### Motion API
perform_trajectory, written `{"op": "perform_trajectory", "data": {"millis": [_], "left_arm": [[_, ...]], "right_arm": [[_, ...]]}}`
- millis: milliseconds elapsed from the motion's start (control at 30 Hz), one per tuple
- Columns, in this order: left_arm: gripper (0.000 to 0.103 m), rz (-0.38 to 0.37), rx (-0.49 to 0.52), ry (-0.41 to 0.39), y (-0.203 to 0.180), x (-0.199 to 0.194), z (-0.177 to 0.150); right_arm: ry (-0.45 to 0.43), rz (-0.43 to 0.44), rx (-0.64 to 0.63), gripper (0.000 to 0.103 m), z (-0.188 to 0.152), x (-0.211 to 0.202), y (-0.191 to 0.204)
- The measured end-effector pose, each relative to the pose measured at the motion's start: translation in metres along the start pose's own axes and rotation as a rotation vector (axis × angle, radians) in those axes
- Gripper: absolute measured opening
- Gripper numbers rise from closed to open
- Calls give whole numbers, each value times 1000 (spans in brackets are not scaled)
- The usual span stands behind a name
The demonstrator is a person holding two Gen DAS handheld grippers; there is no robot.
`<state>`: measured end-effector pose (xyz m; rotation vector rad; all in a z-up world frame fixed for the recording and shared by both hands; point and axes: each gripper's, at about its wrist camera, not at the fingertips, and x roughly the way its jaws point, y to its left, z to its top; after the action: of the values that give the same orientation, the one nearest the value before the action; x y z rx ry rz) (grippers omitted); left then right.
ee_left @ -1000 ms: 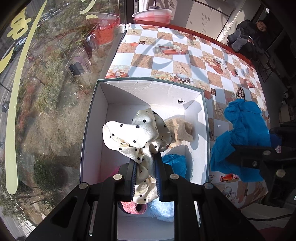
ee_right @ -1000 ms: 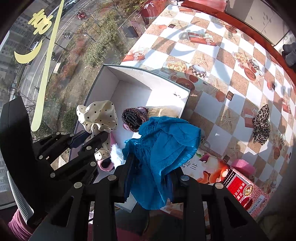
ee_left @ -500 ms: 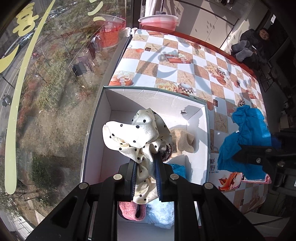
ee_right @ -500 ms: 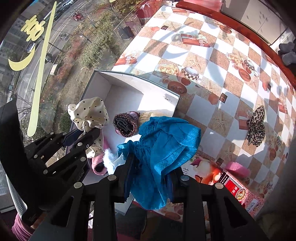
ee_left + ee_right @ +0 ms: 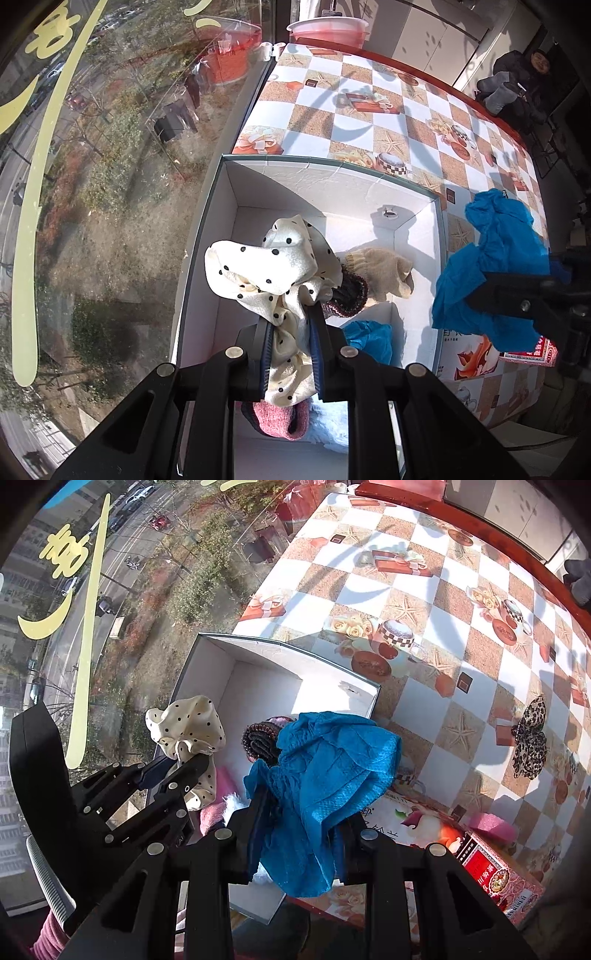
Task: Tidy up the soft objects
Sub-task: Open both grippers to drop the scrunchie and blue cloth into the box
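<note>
While both sets of fingers stay clamped, each carries cloth over the white box [image 5: 436,236]: the left gripper [image 5: 291,343] pinches the cream polka-dot scrunchie [image 5: 273,266] narrowly above the box's middle, and the right gripper [image 5: 299,834] holds a bunched blue cloth [image 5: 332,771] over the box's near right corner, partly above the bench [image 5: 406,572]. Below lie a cream sock [image 5: 384,269], a dark knitted roll [image 5: 349,295], a pink knit piece [image 5: 280,417] and another blue scrap [image 5: 369,336]. A leopard-print scrunchie [image 5: 530,738] and a pink sponge [image 5: 491,825] wait out on the bench.

The main risk, as I judge it, is the blue cloth: let go from here, its hanging folds could drape over the box wall or slide onto the bench. The scrunchie may also snag on a finger pad on release.

Compared with a second ago, both grips are unchanged, but the box sits farther away in both views, showing more bench.
</note>
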<state>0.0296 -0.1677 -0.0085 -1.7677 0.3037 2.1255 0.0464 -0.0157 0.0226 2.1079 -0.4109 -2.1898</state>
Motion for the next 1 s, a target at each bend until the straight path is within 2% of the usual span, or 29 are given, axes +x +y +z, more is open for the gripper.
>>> {"op": "perform_trajectory", "data": {"millis": [567,600,667,700,733,767,867,1000], "left_arm": [[21,6,-1,27,1,9,0],[24,1,-2,24,1,9,-1],[44,-9,-6,17,2,8,-1],[62,-13,-8,15,2,7,-1],[78,-13,-7,13,2,6,-2],[82,-18,-11,6,2,4,-2],[90,-33,-15,-18,1,0,-3],[92,-74,-13,-52,-2,-12,-2]], "right_arm": [[7,19,-25,31,11,13,11],[9,24,-23,31,12,13,11],[12,35,-22,33,14,14,11],[10,40,-22,38,14,14,11],[4,45,-20,57,15,12,11],[-8,48,-17,75,15,10,10],[-23,68,12,79,17,6,4],[-4,79,77,79,14,-4,-16]]}}
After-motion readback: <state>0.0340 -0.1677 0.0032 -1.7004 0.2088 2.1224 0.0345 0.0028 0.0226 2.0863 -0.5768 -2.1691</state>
